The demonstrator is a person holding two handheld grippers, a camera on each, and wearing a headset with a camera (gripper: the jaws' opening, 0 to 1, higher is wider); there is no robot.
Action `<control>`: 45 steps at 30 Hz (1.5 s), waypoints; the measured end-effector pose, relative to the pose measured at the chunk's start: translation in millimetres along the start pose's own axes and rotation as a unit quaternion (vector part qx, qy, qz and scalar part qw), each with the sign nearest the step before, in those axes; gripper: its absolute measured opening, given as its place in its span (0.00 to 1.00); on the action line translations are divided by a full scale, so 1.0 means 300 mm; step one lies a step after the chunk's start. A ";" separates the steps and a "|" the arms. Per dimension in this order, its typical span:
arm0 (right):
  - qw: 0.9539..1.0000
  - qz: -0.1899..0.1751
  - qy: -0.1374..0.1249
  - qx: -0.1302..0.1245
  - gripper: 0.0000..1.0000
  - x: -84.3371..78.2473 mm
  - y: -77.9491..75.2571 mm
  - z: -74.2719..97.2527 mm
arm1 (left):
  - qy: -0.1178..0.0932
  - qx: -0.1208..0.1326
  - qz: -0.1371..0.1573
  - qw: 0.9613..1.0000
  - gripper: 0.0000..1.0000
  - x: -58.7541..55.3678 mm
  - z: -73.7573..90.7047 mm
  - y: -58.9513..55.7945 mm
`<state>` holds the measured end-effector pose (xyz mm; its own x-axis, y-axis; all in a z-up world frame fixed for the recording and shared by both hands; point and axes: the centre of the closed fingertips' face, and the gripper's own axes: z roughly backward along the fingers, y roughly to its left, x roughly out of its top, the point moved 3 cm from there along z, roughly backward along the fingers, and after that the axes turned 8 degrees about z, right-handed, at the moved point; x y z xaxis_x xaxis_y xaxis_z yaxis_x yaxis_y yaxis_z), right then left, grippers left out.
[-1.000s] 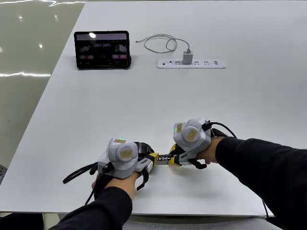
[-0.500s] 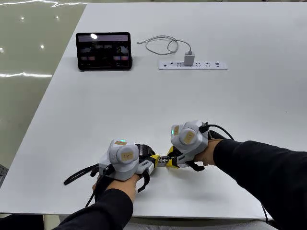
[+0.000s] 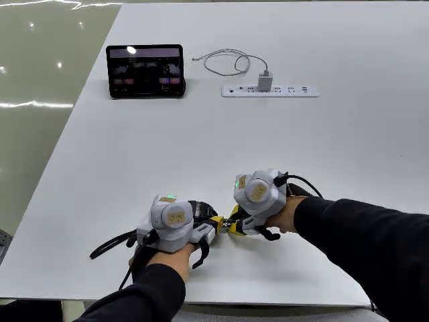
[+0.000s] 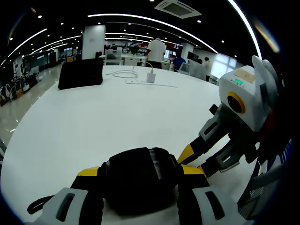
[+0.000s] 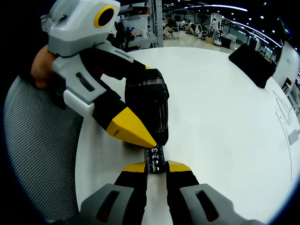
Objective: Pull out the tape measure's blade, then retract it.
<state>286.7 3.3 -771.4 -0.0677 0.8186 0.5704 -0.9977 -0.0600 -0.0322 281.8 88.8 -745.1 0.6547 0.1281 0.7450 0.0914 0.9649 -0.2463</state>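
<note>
Black tape measure (image 5: 147,105), near the table's (image 3: 268,134) front edge, sits clamped in our left hand-held gripper (image 4: 140,171). Our right hand-held gripper (image 5: 154,167) pinches the barely-out blade (image 5: 154,157). Retraction looks nearly finished, so we should ease it home.

The tape measure (image 4: 140,180) is black; its blade (image 5: 154,161) is dark with white numerals. The left gripper (image 4: 140,171) and right gripper (image 5: 156,167) are pale grey with tan patches, black arms and yellow tips. The table (image 3: 201,147) is white, the tablet (image 3: 145,70) black, the power strip (image 3: 269,90) white, the sleeves (image 3: 362,235) black.
</note>
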 end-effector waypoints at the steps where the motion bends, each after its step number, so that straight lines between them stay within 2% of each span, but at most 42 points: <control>1: 1.000 -0.001 0.000 0.000 0.10 0.004 0.002 -0.002 | 0.000 0.000 -0.003 1.000 0.60 -0.001 0.000 0.000; 9: 1.000 -0.001 -0.006 -0.003 0.11 0.022 0.002 -0.014 | 0.000 0.000 -0.003 1.000 0.60 -0.001 0.002 -0.002; 12: 1.000 -0.012 -0.012 -0.003 0.11 0.028 0.002 -0.017 | 0.000 -0.001 -0.001 1.000 0.60 0.000 0.001 0.000; 15: 1.000 -0.003 -0.010 0.000 0.10 0.035 0.000 -0.023 | 0.000 -0.002 0.003 1.000 0.60 0.001 0.001 0.001; 23: 1.000 -0.004 -0.017 -0.005 0.11 0.026 0.002 -0.019 | 0.002 -0.003 0.004 1.000 0.60 0.000 0.002 0.004; 26: 0.999 0.029 -0.018 -0.005 0.12 0.025 0.005 -0.017 | 0.003 -0.007 0.009 1.000 0.60 0.001 0.004 0.006; 28: 0.999 0.031 -0.013 -0.008 0.12 0.020 0.008 -0.019 | 0.004 -0.008 0.010 1.000 0.59 0.001 0.003 0.006; 29: 0.999 0.043 -0.016 -0.010 0.12 0.021 0.008 -0.019 | 0.004 -0.008 0.010 1.000 0.59 0.001 0.003 0.007; 40: 0.999 0.033 -0.031 -0.011 0.11 0.017 0.013 -0.013 | 0.007 -0.015 0.011 1.000 0.59 0.001 0.006 0.008; 45: 0.999 0.029 -0.035 -0.013 0.10 0.044 0.015 -0.034 | 0.008 -0.017 0.011 1.000 0.59 0.000 0.005 0.008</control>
<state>281.2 19.7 -772.3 -0.1251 0.7717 0.6236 -0.9921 -0.0899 -0.0878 280.8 91.5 -744.6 0.6685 0.1456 0.7294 0.1022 0.9534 -0.2840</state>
